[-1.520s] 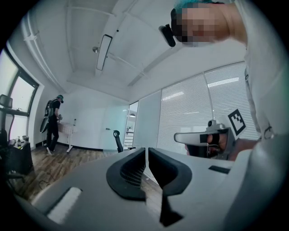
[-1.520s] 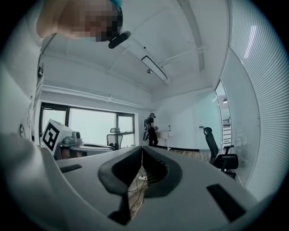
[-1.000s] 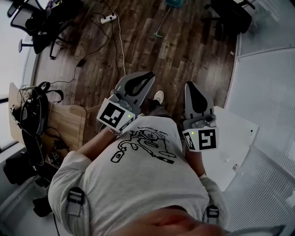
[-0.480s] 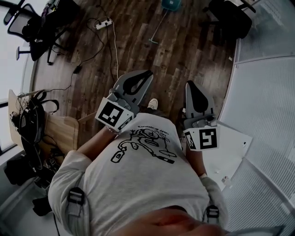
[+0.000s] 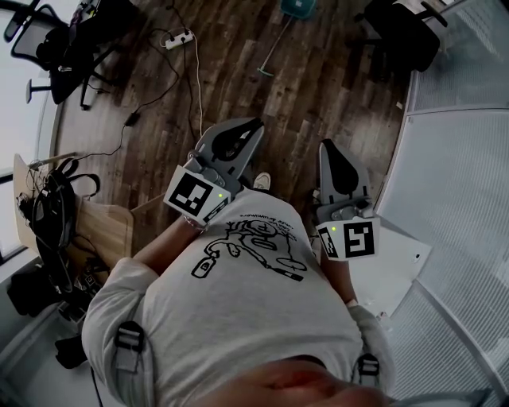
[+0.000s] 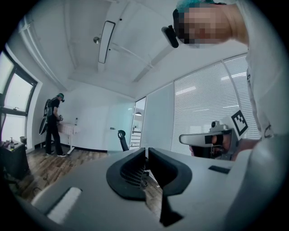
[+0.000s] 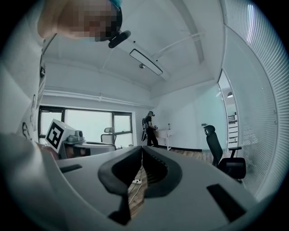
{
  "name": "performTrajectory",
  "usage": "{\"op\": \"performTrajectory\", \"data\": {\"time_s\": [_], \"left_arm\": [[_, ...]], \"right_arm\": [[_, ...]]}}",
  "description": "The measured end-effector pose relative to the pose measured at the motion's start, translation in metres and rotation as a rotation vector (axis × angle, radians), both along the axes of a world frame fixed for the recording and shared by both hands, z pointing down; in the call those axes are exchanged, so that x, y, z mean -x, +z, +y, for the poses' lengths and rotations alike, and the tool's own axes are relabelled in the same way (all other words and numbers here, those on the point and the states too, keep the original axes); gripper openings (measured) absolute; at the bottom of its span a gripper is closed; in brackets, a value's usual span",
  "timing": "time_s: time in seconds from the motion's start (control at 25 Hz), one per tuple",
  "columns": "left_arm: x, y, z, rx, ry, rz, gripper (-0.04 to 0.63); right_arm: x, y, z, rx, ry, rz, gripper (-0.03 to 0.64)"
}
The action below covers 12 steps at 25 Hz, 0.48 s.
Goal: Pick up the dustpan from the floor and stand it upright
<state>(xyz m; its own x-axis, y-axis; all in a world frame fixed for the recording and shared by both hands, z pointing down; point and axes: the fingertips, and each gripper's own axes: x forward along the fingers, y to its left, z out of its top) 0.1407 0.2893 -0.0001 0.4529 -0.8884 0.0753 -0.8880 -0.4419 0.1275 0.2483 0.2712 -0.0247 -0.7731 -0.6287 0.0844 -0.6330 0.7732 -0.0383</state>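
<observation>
Our left gripper point(image 5: 255, 126) and right gripper point(image 5: 328, 148) are empty, fingers point(image 6: 130, 170) closed together
We hold them side by side before our chest; the teal dustpan point(image 5: 296, 6) sits on the wooden floor point(image 5: 318, 87) well ahead

The right gripper point(image 7: 142, 151) points level across an office, its two jaws closed together with nothing between them. Through the opening behind the tips shows wooden floor point(image 7: 136, 201) with a white power strip point(image 7: 137, 181). The left gripper point(image 7: 113, 145) is at the left. Far off, a person point(image 7: 148, 128) stands at a desk point(image 7: 163, 134). A black office chair point(image 7: 223, 158) stands at the right beside slatted blinds point(image 7: 257, 90), under a long ceiling light point(image 7: 146, 62).
</observation>
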Motion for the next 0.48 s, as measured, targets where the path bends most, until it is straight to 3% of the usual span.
{"op": "performTrajectory", "data": {"time_s": [0.48], "left_arm": [[0.080, 0.015, -0.113, 0.013, 0.009, 0.019, 0.018]], "right_arm": [[0.086, 0.015, -0.109, 0.020, -0.023, 0.043, 0.006]]}}
